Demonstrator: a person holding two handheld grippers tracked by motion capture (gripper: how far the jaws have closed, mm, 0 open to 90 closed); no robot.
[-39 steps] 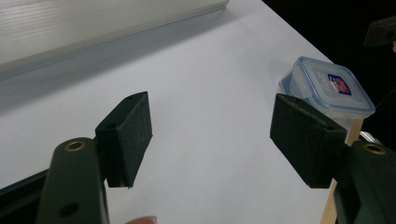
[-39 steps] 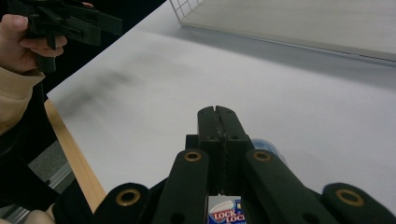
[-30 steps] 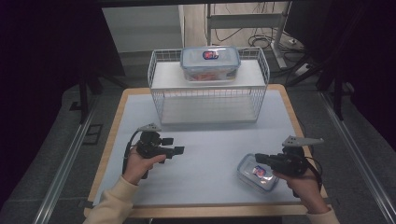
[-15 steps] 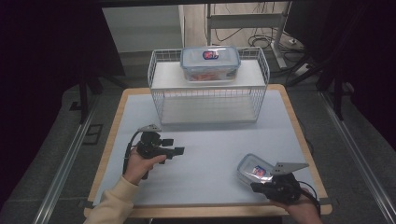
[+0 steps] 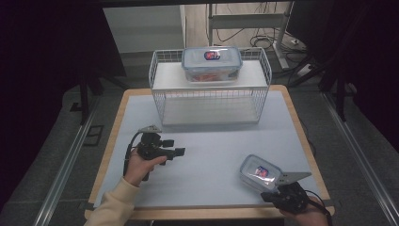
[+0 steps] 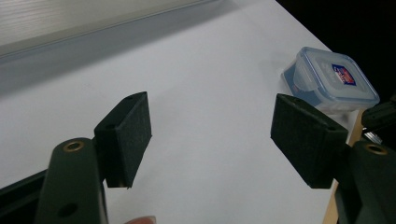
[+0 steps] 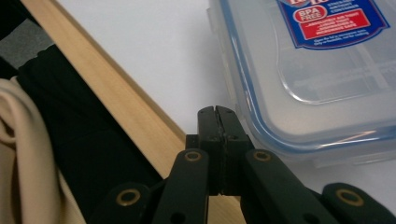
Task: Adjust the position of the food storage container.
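A small clear lidded container (image 5: pixel 260 172) with a blue seal and a red-blue label lies on the white table top at the near right; it is also in the left gripper view as the container (image 6: pixel 331 79) and in the right gripper view as the container (image 7: pixel 317 70). My right gripper (image 5: pixel 270 195) is at the table's near edge just behind it. Its jaws are shut on nothing, and the right gripper's tips (image 7: pixel 216 112) are close beside the container's rim. My left gripper (image 5: pixel 178 152) hovers at the near left, and the left gripper (image 6: pixel 212 135) is open and empty.
A white wire rack (image 5: pixel 209 94) stands at the back of the table, with a larger lidded container (image 5: pixel 211 62) on top. The wooden table edge (image 7: pixel 126 98) runs just under my right gripper. A beige sleeve (image 5: pixel 115 202) comes in at the near left.
My right gripper has dropped and drawn back from beside the small container to the table's near edge. The left gripper and the container have not moved.
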